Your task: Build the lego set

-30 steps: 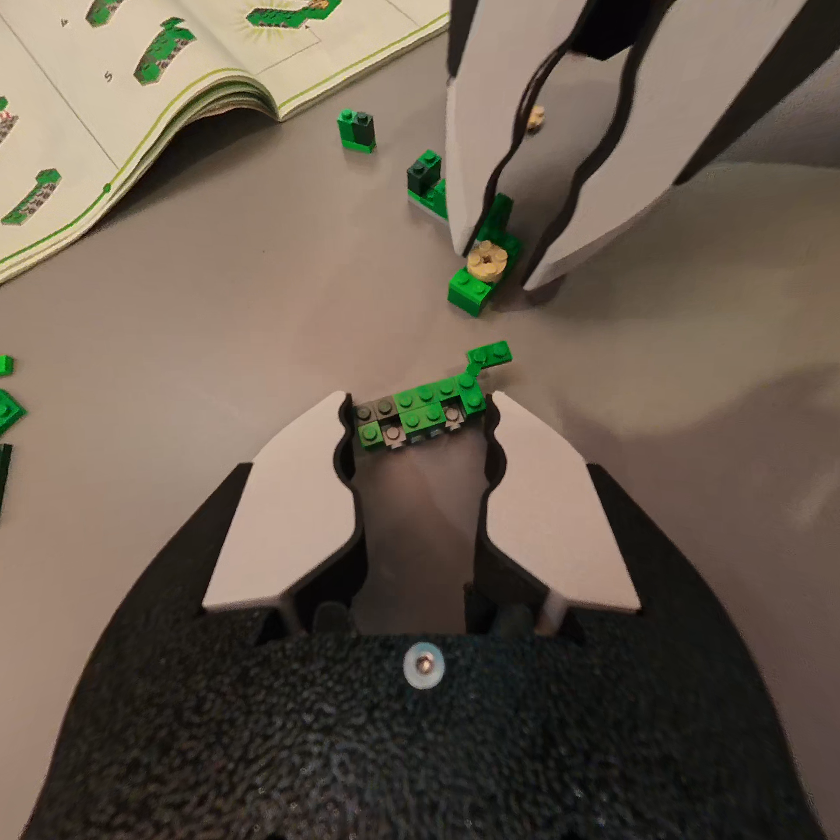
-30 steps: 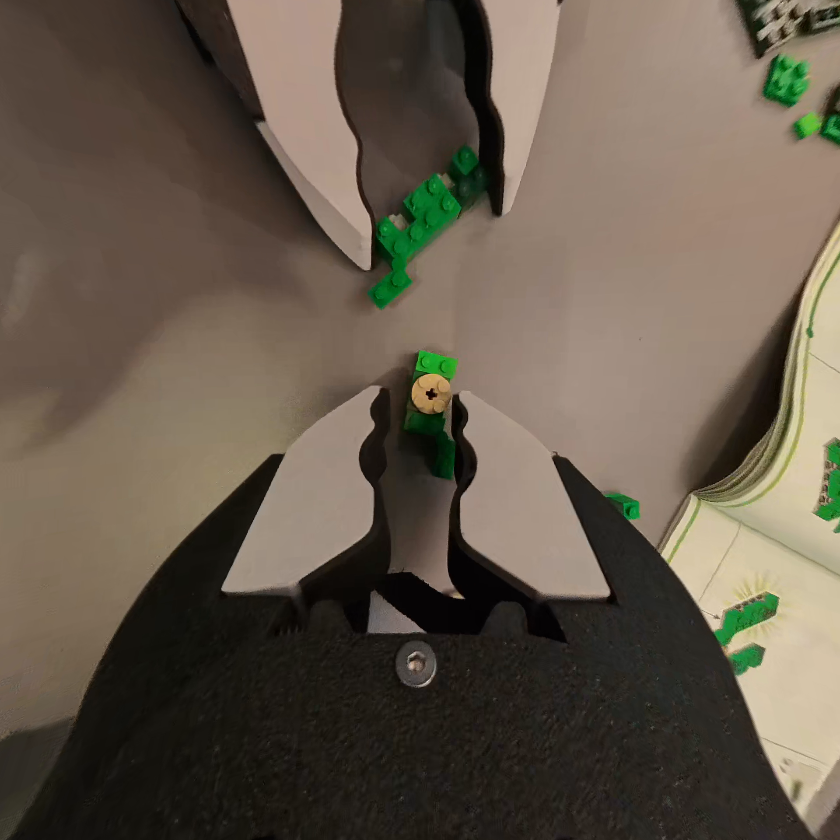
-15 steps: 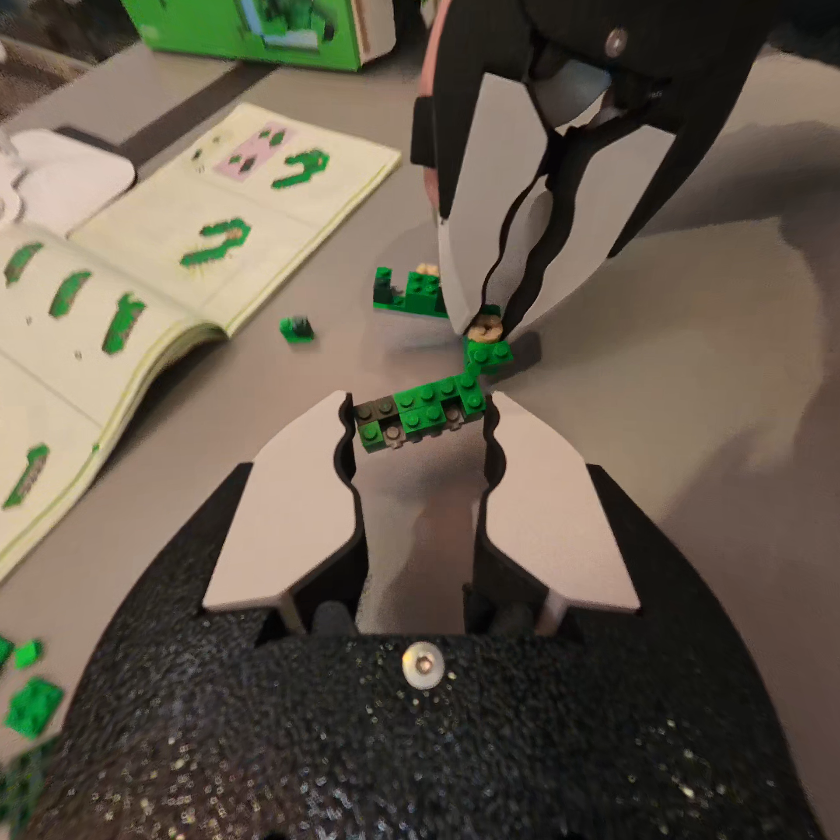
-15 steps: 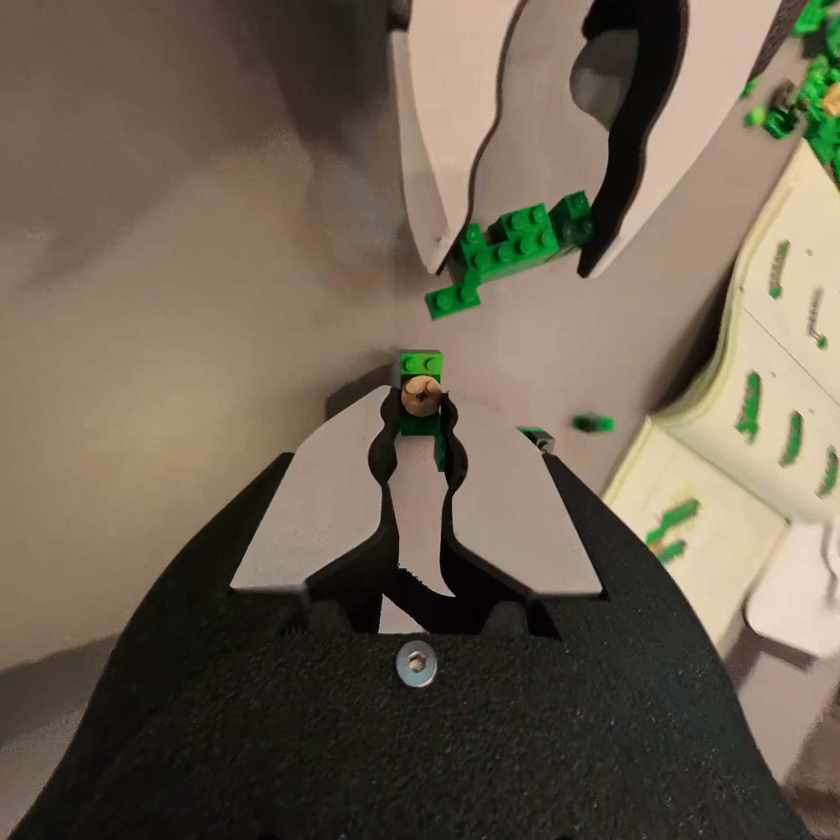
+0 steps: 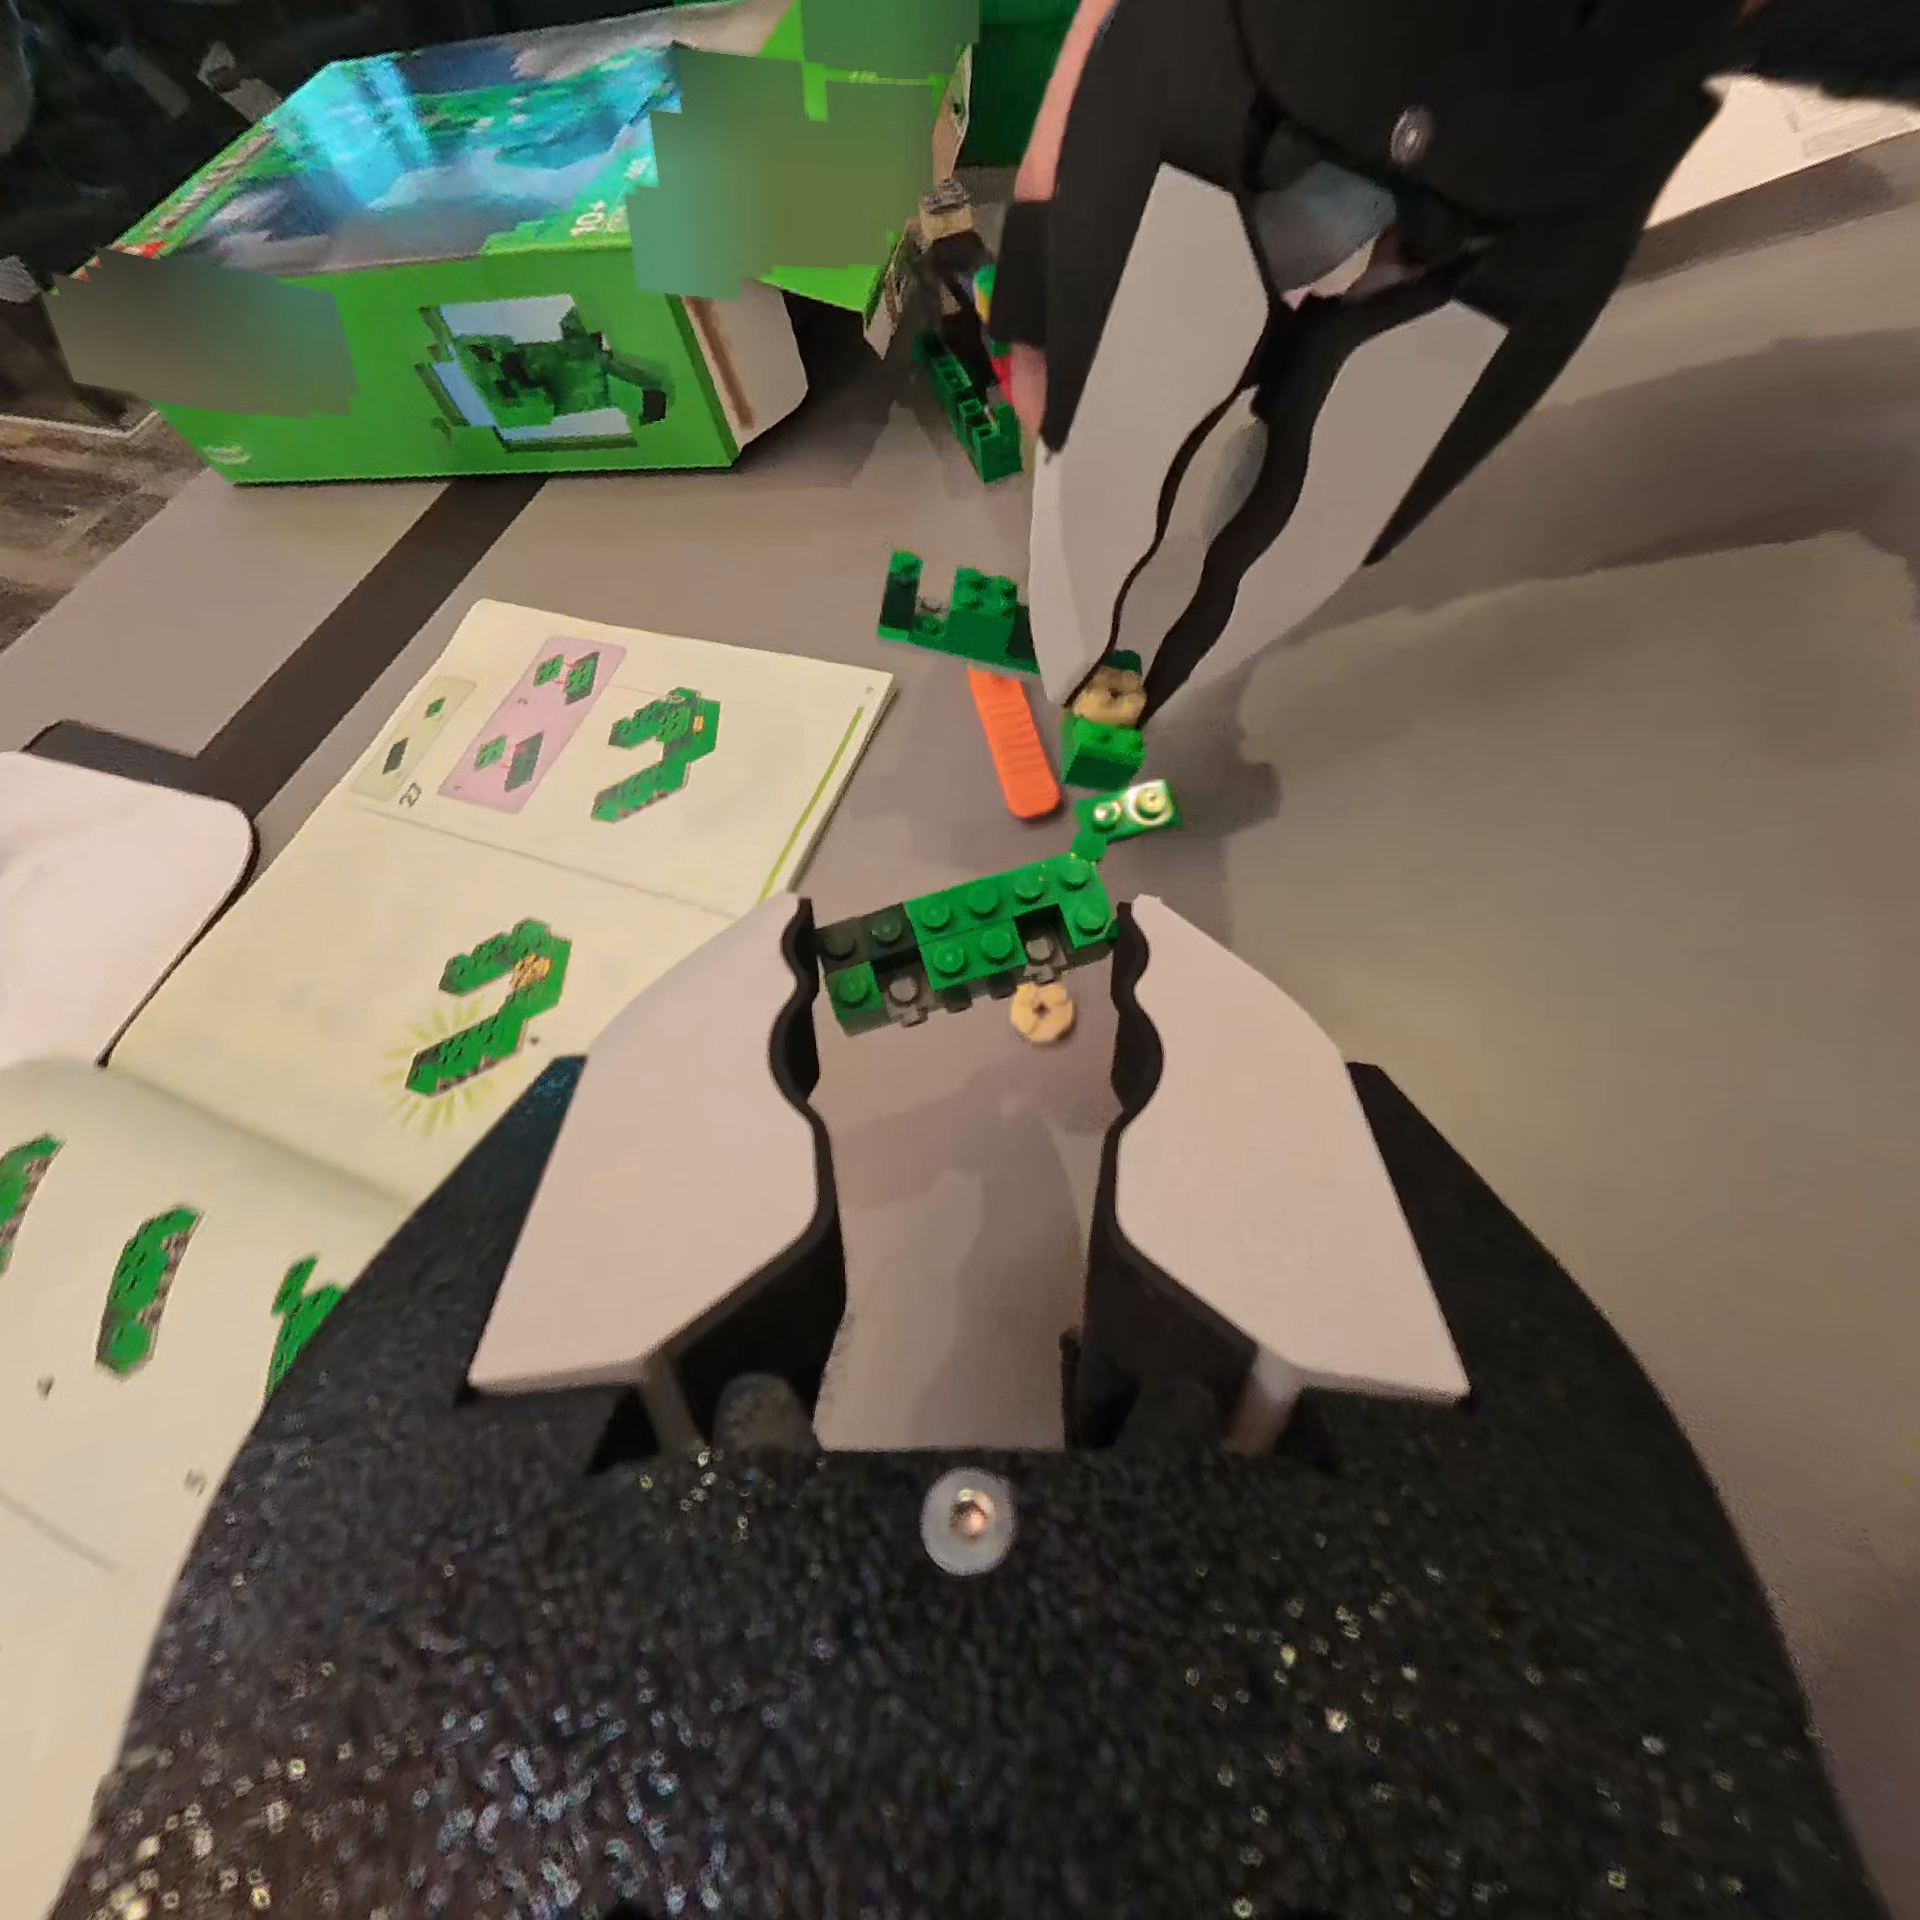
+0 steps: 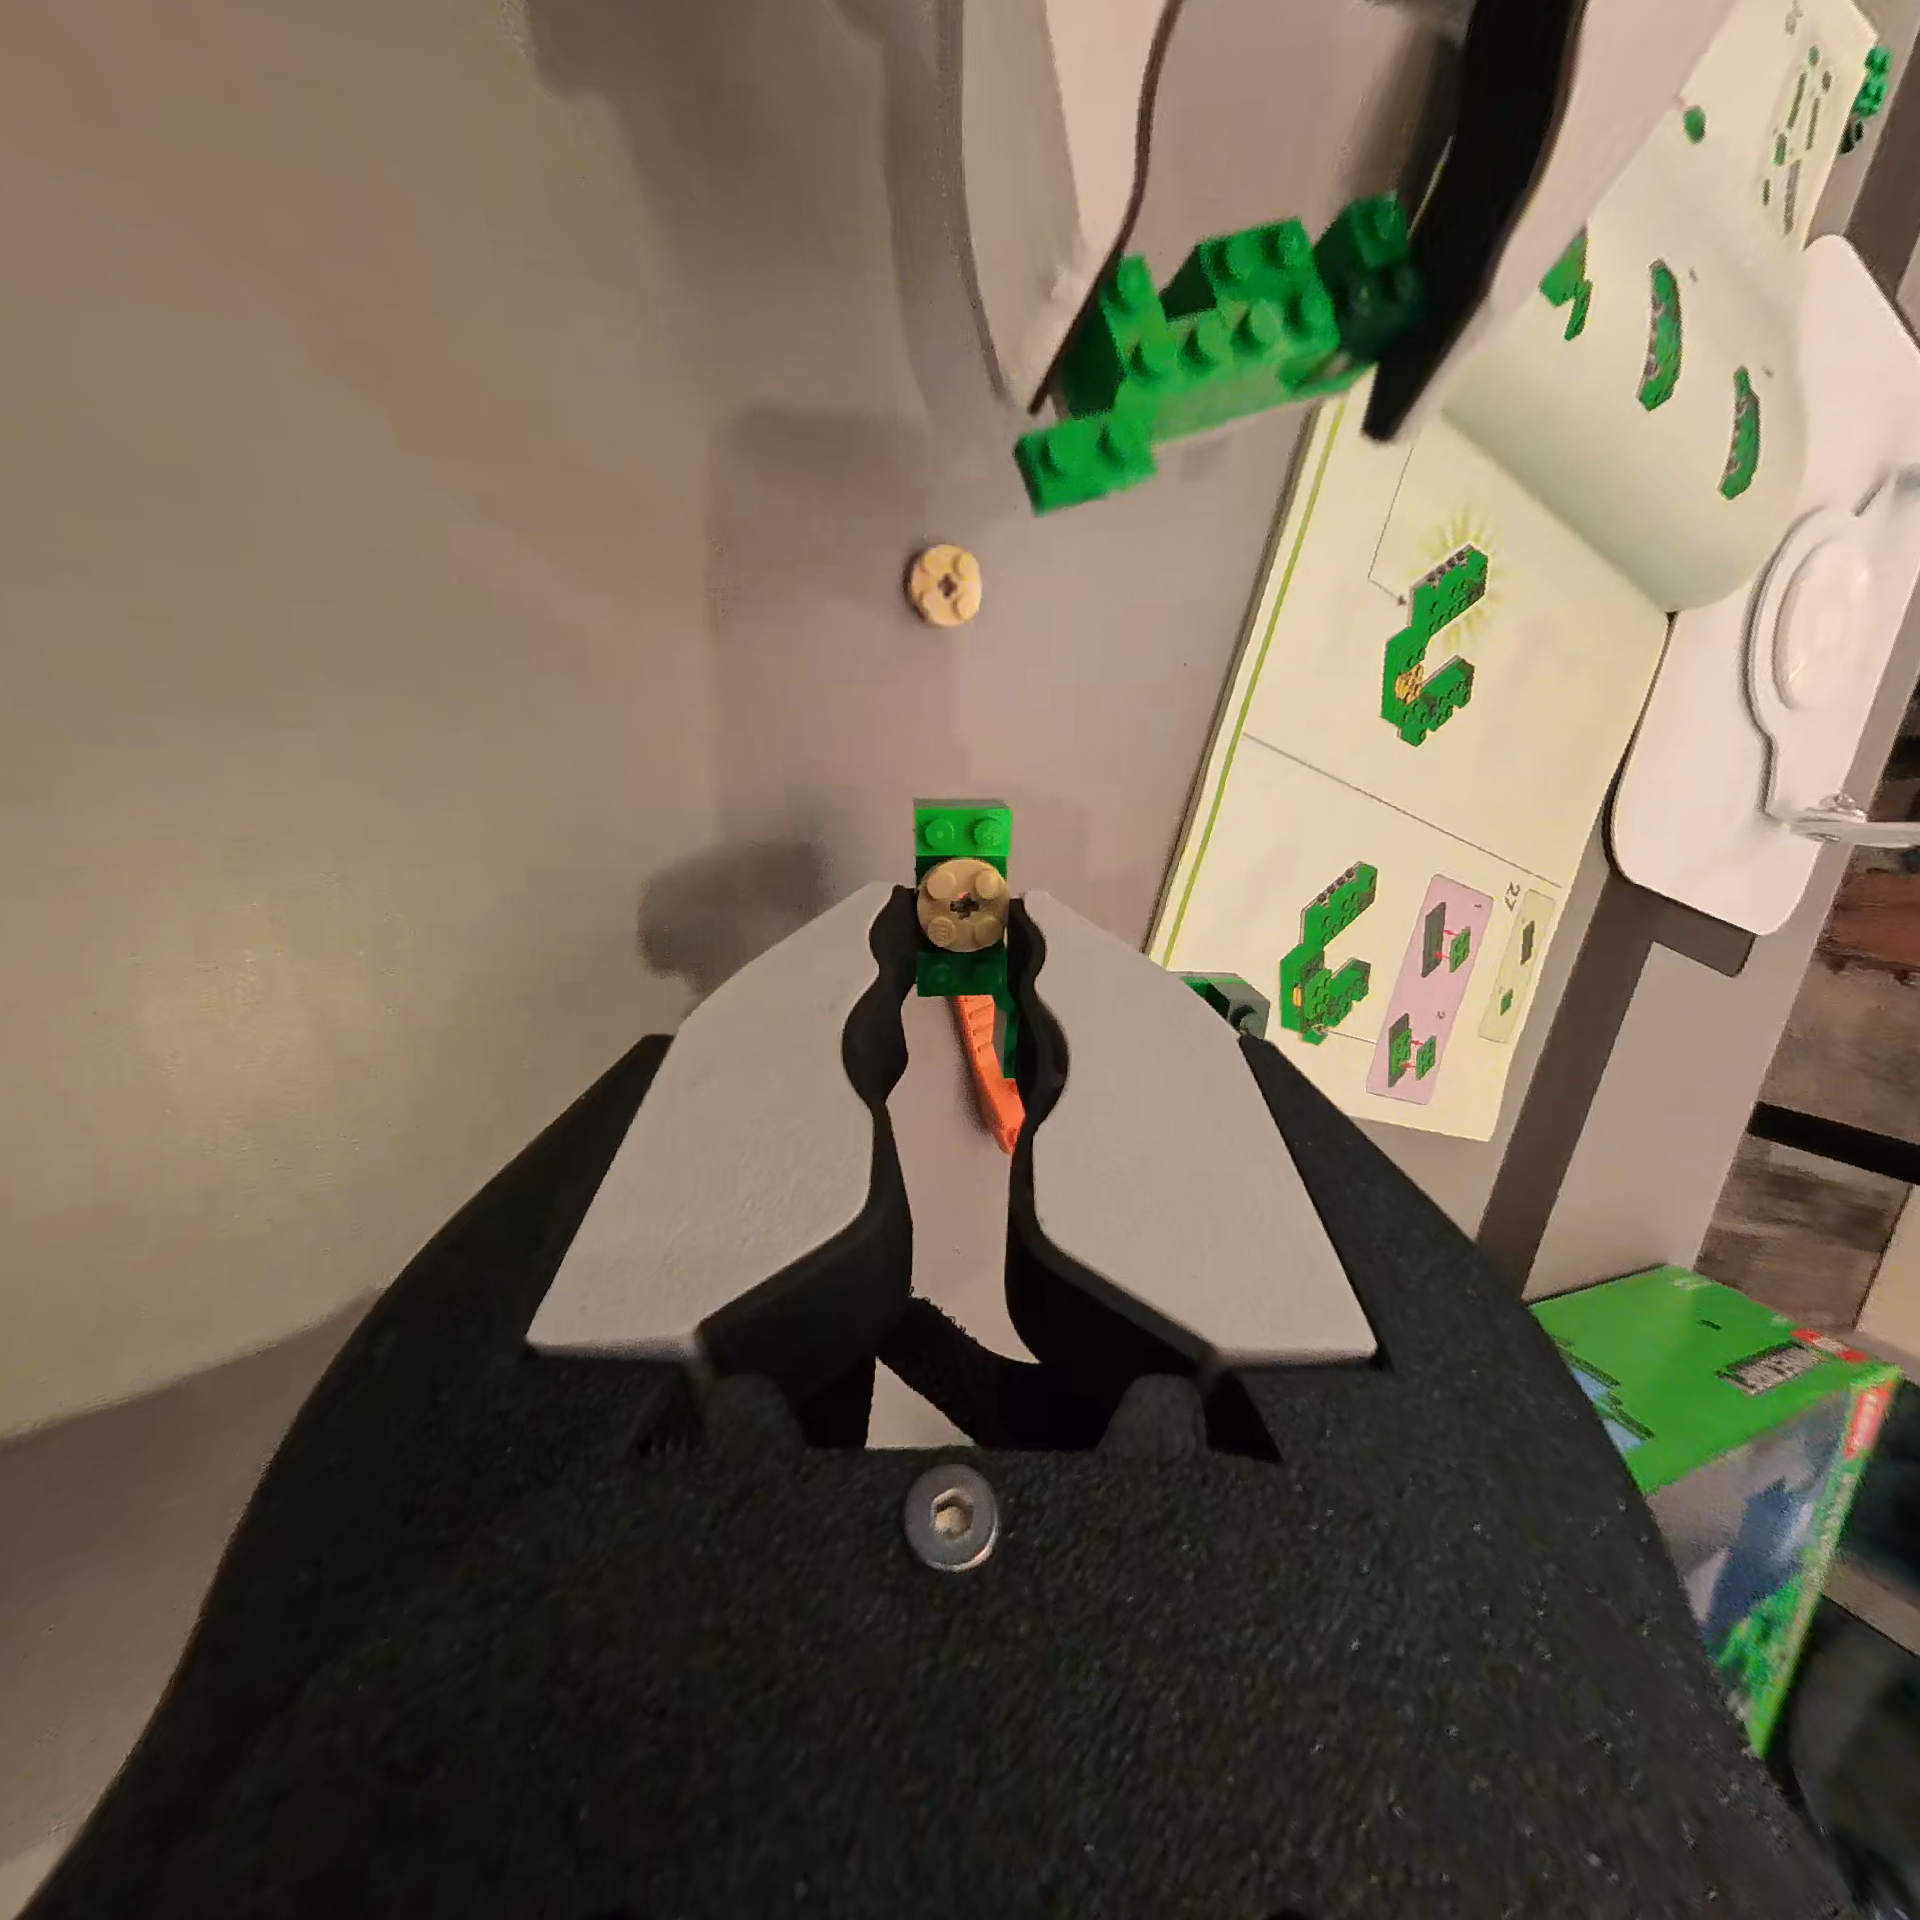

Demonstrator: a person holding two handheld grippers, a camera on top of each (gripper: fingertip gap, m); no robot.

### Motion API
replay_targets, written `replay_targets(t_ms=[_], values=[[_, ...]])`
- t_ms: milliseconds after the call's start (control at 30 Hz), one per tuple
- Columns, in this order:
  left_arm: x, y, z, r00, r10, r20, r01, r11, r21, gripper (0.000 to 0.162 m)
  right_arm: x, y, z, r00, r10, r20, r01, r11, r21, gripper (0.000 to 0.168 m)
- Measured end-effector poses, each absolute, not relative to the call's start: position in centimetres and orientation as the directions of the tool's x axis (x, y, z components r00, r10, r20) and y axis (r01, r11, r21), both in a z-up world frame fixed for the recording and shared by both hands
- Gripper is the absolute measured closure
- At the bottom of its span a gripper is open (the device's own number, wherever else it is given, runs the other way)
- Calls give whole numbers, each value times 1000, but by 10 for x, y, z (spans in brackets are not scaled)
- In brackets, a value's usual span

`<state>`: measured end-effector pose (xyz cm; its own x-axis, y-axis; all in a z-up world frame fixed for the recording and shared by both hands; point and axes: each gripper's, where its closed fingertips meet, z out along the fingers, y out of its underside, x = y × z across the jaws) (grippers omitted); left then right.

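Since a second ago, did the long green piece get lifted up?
Yes. The long green piece has risen off the grey table; the loose tan round piece now shows beneath it.

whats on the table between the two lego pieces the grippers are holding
A loose tan round plate on bare table, clearest in the right wrist view.

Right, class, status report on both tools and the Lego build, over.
Left tool shut on green plate assembly, lifted. Right tool shut on small green piece with tan round plate. Not yet joined. Loose tan round plate on table below.
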<state>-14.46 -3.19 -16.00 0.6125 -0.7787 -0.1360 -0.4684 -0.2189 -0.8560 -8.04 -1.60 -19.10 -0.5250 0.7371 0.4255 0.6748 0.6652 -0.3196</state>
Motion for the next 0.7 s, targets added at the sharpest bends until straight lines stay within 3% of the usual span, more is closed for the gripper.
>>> replay_targets(t_ms=[333,700], values=[[-106,-6,-170,430,-828,-360,-634,6,-773,108,-78,-5,-192,-487,708,511,668,679,-305,152],[-101,17,-167,279,-623,-731,-789,285,-544,108,-73,8,-184,-428,565,705,713,691,-120,152]])
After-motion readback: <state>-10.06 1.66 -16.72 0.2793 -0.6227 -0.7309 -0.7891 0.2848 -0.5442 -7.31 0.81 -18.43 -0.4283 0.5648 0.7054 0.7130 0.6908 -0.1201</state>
